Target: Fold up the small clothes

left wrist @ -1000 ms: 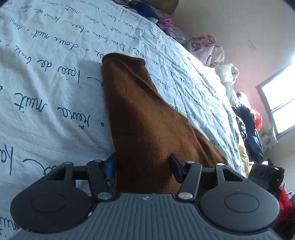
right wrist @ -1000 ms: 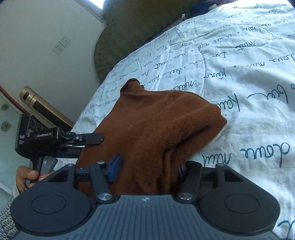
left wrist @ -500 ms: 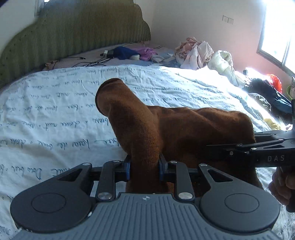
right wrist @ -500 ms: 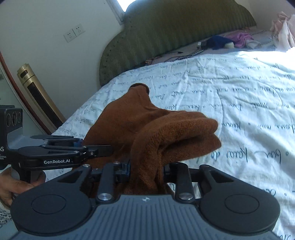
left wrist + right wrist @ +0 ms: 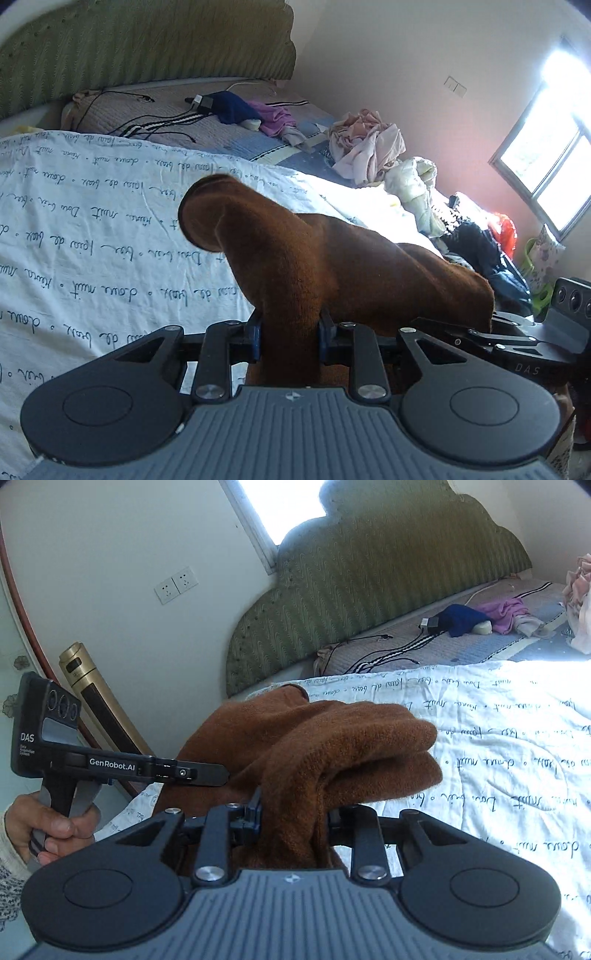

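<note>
L+R fingers (image 5: 258, 332) clamped | 1 brown garment (image 5: 332, 258) | 1 bedsheet (image 5: 92, 221)

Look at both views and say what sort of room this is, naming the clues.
Most likely a lived-in bedroom: a padded green headboard, a white quilt printed with script, and loose clothes piled along the bed's far side.
</note>
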{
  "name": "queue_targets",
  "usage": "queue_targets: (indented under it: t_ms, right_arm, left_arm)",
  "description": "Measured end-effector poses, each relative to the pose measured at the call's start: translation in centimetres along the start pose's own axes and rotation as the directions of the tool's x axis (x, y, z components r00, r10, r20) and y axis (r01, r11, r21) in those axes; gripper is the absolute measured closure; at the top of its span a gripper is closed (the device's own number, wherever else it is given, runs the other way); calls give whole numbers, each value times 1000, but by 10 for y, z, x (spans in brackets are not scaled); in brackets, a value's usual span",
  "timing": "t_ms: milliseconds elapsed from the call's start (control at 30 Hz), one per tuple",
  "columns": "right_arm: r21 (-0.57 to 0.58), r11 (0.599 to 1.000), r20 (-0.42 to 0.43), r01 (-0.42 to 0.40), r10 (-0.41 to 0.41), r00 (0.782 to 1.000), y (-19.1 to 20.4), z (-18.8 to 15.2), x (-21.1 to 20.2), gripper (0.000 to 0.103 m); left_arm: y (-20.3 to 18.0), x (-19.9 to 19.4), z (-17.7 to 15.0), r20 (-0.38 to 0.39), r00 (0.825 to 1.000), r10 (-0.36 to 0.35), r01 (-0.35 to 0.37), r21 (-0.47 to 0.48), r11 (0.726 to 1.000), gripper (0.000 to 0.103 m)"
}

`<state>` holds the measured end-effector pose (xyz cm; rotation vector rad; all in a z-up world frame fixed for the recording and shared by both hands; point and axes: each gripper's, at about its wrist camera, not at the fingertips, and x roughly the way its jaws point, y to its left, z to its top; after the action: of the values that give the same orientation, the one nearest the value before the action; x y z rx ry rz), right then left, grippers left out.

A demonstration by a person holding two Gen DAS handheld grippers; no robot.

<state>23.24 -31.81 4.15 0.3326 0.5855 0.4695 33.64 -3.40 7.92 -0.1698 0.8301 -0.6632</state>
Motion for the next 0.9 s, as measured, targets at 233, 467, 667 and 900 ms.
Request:
queue_targets:
  t_ms: [233, 467, 667, 900]
  right_arm:
    - [-68, 997, 24, 21, -19, 1000, 18, 39, -66, 76]
    - [-31, 999, -39, 30, -31, 999, -9, -14, -29, 76]
    - [-45, 981, -191, 187, -192, 963, -44, -80, 69, 74]
    - [-15, 975, -160, 220, -219, 962, -69, -96, 54, 29]
  left_arm:
    - [-64, -38, 10, 41, 999, -8, 5, 80, 997, 74]
    - [-17, 18, -45, -54, 998, 32, -31, 19, 999, 72]
    - [45, 114, -111, -132, 976, 172, -176, -21, 984, 73]
    - [60, 65, -122, -113, 990, 81, -94, -114, 989, 31]
